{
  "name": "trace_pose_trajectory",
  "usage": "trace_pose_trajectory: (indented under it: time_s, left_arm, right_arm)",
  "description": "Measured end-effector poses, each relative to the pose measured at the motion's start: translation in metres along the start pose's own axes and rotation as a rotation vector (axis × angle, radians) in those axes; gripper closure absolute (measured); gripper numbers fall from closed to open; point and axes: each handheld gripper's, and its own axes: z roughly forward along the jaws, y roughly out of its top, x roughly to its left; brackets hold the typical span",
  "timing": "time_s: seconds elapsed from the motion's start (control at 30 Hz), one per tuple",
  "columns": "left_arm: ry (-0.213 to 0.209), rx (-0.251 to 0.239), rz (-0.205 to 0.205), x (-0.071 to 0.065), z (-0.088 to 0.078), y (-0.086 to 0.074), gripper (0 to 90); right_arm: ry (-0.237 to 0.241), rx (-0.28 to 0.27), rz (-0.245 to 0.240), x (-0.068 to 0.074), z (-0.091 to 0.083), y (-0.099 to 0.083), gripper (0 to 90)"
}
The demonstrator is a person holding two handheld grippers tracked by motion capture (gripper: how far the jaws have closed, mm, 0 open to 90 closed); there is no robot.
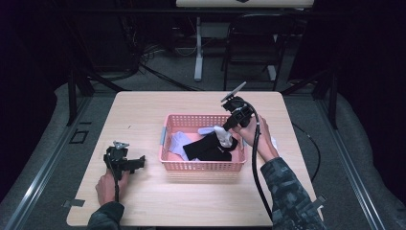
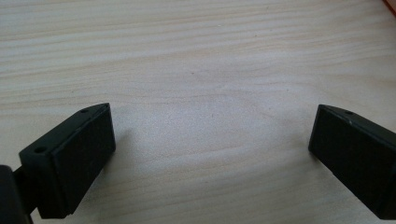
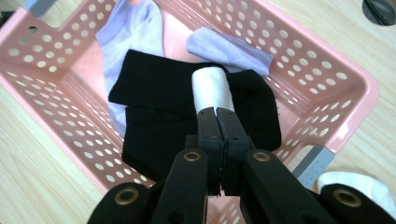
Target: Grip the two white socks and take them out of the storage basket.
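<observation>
The right gripper [image 1: 229, 128] hangs over the pink perforated plastic basket [image 1: 165, 143] in the middle of the pale wooden table [image 1: 143, 201], its jaws pressed together on the top of a white sock [image 3: 212, 88]. In the right gripper view the sock hangs from the jaw tips as a narrow white strip above the basket's contents. In the high view its lower end reaches down to the black cloth; whether it touches cannot be told.

Directly under the sock lies a black ribbed sock [image 3: 159, 107], spread across the basket floor and covering much of it. A pale lilac sock [image 3: 128, 32] lies at the far side, partly tucked under the black one, and a second lilac piece [image 3: 229, 51] rests against the far wall of the basket, just behind the white sock. The basket's walls stand all round the hanging sock.

Outside the basket, at the table's right edge just beside the person's right hand [image 1: 253, 136], lies another white cloth [image 3: 359, 184]. A strip of grey tape [image 3: 315, 163] sits on the table by the basket's corner.

The left gripper [image 1: 125, 160] rests on the table well apart from the basket, on its left, held by the left hand [image 1: 109, 184]. Its jaws are spread wide with bare wood between them.
</observation>
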Motion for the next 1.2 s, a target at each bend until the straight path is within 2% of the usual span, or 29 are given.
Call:
trace_pose_trajectory:
  time_s: [0.07, 0.17, 0.23, 0.5, 0.67, 1.2]
  left_arm:
    - [0.000, 0.000, 0.000, 0.000, 0.000, 0.000, 0.5]
    - [0.000, 0.000, 0.000, 0.000, 0.000, 0.000, 0.5]
    - [0.000, 0.000, 0.000, 0.000, 0.000, 0.000, 0.5]
    - [0.000, 0.000, 0.000, 0.000, 0.000, 0.000, 0.5]
    - [0.000, 0.000, 0.000, 0.000, 0.000, 0.000, 0.5]
    - [0.000, 0.000, 0.000, 0.000, 0.000, 0.000, 0.5]
  right_arm:
    - [0.002, -0.020, 0.003, 0.001, -0.003, 0.002, 90.0]
    - [0.004, -0.003, -0.008, 0.001, -0.006, 0.004, 90.0]
    - [0.006, -0.010, 0.002, 0.002, -0.009, 0.005, 90.0]
    - [-0.012, -0.029, -0.023, 0.003, -0.022, 0.011, 90.0]
    - [-0.007, -0.057, -0.018, 0.003, -0.032, 0.013, 90.0]
    - [-0.042, -0.090, -0.028, 0.002, -0.061, 0.020, 90.0]
